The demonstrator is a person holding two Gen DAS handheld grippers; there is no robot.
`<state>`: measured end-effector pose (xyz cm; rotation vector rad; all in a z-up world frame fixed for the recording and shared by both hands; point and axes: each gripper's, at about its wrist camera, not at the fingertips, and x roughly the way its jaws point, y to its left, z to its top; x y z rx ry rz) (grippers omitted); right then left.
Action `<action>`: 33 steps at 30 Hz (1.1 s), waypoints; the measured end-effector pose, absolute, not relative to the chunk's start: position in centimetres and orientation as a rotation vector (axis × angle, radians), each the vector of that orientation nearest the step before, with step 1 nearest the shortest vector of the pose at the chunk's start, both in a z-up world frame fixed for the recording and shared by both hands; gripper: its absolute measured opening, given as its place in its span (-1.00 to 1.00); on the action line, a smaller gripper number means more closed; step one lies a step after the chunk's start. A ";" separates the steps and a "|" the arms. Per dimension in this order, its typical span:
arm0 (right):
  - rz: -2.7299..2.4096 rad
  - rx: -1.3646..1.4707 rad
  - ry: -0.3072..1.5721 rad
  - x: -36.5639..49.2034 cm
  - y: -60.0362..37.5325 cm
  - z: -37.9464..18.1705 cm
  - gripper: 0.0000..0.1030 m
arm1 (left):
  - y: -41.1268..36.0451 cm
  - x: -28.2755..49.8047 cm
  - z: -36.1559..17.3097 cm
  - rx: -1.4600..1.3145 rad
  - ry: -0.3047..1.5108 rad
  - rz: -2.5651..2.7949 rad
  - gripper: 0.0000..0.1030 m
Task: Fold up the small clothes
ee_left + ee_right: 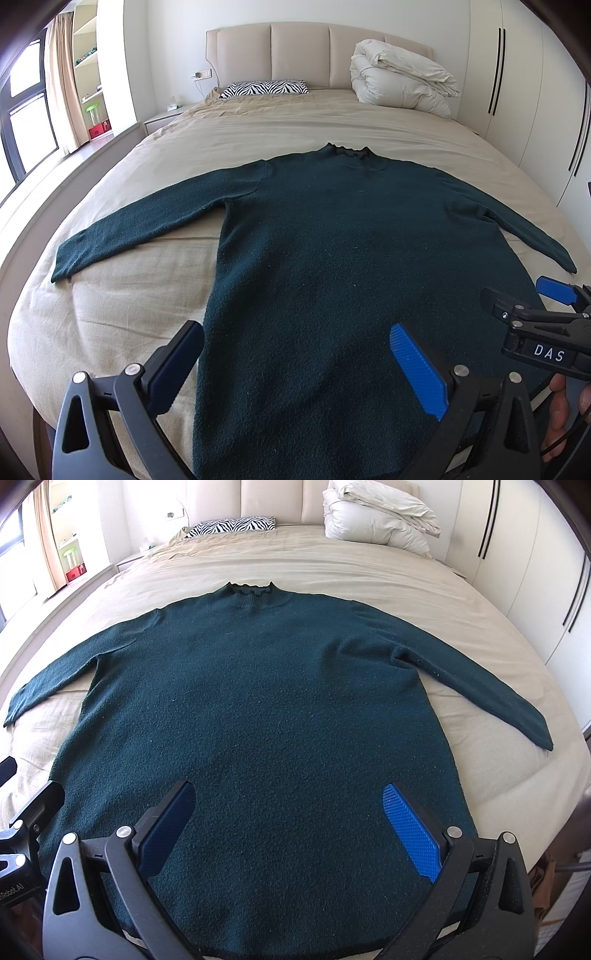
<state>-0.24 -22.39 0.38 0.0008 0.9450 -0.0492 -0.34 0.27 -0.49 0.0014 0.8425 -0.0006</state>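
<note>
Left wrist view: our left gripper [295, 369] hangs over the near hem, fingers [417, 369] spread wide and holding nothing; the sweater [332, 240] lies flat on the bed [129, 295], collar away from us, both sleeves out to the sides; the right gripper [524, 306] shows at the right edge, apart from the cloth as far as we can tell.

Right wrist view: our right gripper [291, 830] sits over the lower body of the sweater [258, 701], fingers [410, 830] parted, nothing pinched; the hem runs just below them.

We judge folding not yet begun; next we need a pinch on a sleeve or side edge, carried across the body; loose knit may sag, so both layers want catching.
</note>
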 end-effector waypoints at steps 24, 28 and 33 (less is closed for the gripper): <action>-0.050 -0.008 0.951 -0.3 -22.0 0.2 1.00 | 0.4 -0.4 -0.6 -0.002 0.845 0.000 1.00; -0.049 -0.010 0.951 -0.5 -21.7 0.2 1.00 | 0.4 -0.4 -0.7 -0.003 0.846 0.000 1.00; -0.050 -0.010 0.953 -0.6 -21.6 0.2 1.00 | 0.5 -0.5 -0.8 -0.003 0.847 0.002 1.00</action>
